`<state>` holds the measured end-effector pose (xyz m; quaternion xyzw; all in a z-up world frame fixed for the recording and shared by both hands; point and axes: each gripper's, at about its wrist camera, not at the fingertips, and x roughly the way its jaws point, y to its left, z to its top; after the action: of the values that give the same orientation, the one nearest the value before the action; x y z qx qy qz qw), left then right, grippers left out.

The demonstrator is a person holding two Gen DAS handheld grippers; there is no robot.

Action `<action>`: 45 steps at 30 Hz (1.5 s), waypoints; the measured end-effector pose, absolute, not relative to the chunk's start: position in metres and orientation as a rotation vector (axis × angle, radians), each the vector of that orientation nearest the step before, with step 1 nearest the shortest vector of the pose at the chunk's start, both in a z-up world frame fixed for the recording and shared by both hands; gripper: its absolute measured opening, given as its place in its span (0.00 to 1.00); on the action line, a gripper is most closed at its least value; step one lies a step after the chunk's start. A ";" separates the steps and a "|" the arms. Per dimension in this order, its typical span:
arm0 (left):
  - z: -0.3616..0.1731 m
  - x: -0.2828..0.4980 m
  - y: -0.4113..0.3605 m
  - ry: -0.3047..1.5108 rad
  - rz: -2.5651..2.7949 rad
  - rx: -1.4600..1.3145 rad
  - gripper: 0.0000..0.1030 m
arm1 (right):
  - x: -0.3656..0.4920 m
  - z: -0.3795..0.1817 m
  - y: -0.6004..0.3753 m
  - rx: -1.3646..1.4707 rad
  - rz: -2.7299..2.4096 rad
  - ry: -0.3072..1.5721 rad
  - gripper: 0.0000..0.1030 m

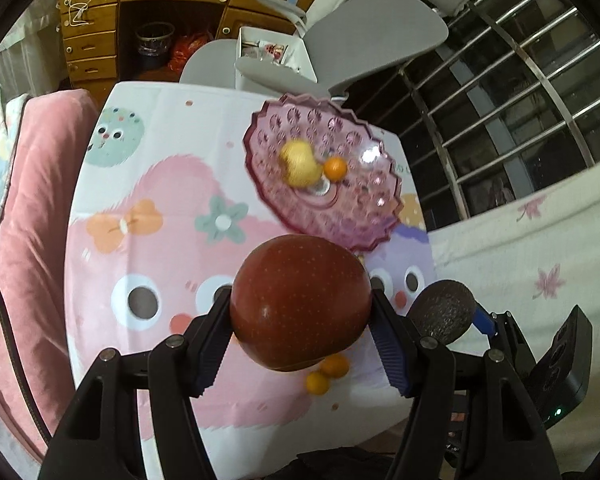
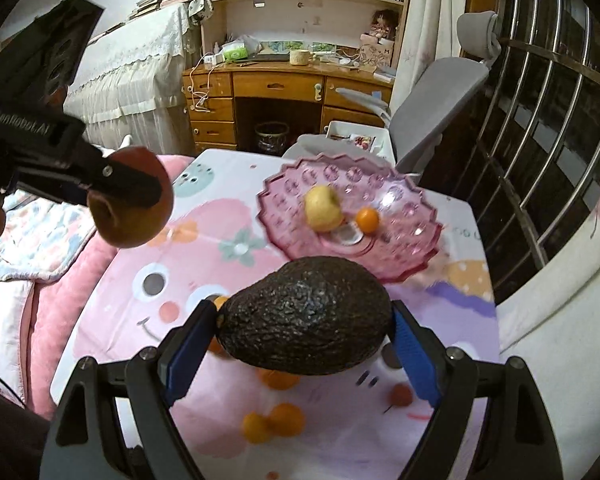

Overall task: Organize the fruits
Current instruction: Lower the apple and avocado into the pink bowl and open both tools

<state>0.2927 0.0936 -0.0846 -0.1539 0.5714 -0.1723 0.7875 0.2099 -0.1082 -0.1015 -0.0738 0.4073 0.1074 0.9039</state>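
Left gripper (image 1: 300, 312) fingers clamped on a red apple (image 1: 300, 300); right gripper (image 2: 304, 340) fingers clamped on a dark avocado (image 2: 306, 324), both held above the table (image 1: 112, 200) near the pink dish (image 2: 400, 216).

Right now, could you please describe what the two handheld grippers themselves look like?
Left gripper: black angular linkage arms with round silver pivot pins, fingers lined with ribbed dark-blue pads. Its black body carries white "GenRobot.AI" lettering in the right wrist view. Right gripper: same black frame, brighter blue ribbed pads.
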 end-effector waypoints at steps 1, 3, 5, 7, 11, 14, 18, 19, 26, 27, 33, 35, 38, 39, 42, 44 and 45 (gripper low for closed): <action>-0.084 0.297 0.090 1.226 -0.366 -0.336 0.62 | 0.219 -0.100 -0.115 -0.153 0.221 0.841 0.83; -0.084 0.307 0.081 1.218 -0.356 -0.342 0.62 | 0.229 -0.100 -0.125 -0.155 0.223 0.842 0.83; -0.085 0.316 0.072 1.214 -0.346 -0.344 0.62 | 0.242 -0.102 -0.135 -0.155 0.225 0.843 0.84; -0.089 0.324 0.064 1.216 -0.335 -0.343 0.62 | 0.255 -0.105 -0.144 -0.149 0.227 0.849 0.84; -0.103 0.343 0.047 1.238 -0.323 -0.341 0.62 | 0.280 -0.114 -0.157 -0.133 0.239 0.869 0.84; -0.113 0.355 0.037 1.249 -0.312 -0.336 0.63 | 0.297 -0.125 -0.164 -0.127 0.260 0.890 0.84; -0.133 0.375 0.022 1.277 -0.282 -0.327 0.63 | 0.317 -0.143 -0.170 -0.117 0.286 0.928 0.84; -0.137 0.378 0.020 1.283 -0.275 -0.324 0.63 | 0.323 -0.147 -0.170 -0.115 0.292 0.936 0.84; -0.170 0.401 0.007 1.331 -0.231 -0.309 0.63 | 0.349 -0.179 -0.176 -0.109 0.311 1.002 0.84; -0.175 0.404 0.005 1.336 -0.228 -0.309 0.63 | 0.351 -0.182 -0.177 -0.110 0.309 1.008 0.84; -0.194 0.415 -0.006 1.362 -0.212 -0.300 0.63 | 0.363 -0.195 -0.183 -0.100 0.304 1.035 0.84; -0.198 0.417 -0.009 1.372 -0.209 -0.297 0.63 | 0.364 -0.197 -0.183 -0.100 0.304 1.037 0.84; -0.202 0.419 -0.010 1.378 -0.207 -0.297 0.63 | 0.365 -0.198 -0.180 -0.114 0.304 1.038 0.84; -0.202 0.420 -0.010 1.373 -0.216 -0.307 0.65 | 0.367 -0.199 -0.180 -0.114 0.303 1.039 0.84; -0.190 0.424 -0.011 1.323 -0.230 -0.303 0.75 | 0.368 -0.199 -0.180 -0.103 0.300 1.044 0.84; -0.182 0.427 -0.010 1.299 -0.229 -0.295 0.79 | 0.369 -0.198 -0.179 -0.088 0.301 1.051 0.84; -0.179 0.427 -0.008 1.290 -0.228 -0.297 0.79 | 0.369 -0.199 -0.179 -0.084 0.299 1.060 0.84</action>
<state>0.4268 -0.0081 -0.1789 -0.1377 0.5978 -0.1057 0.7826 0.3695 -0.1791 -0.1992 -0.0397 0.5033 0.1419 0.8514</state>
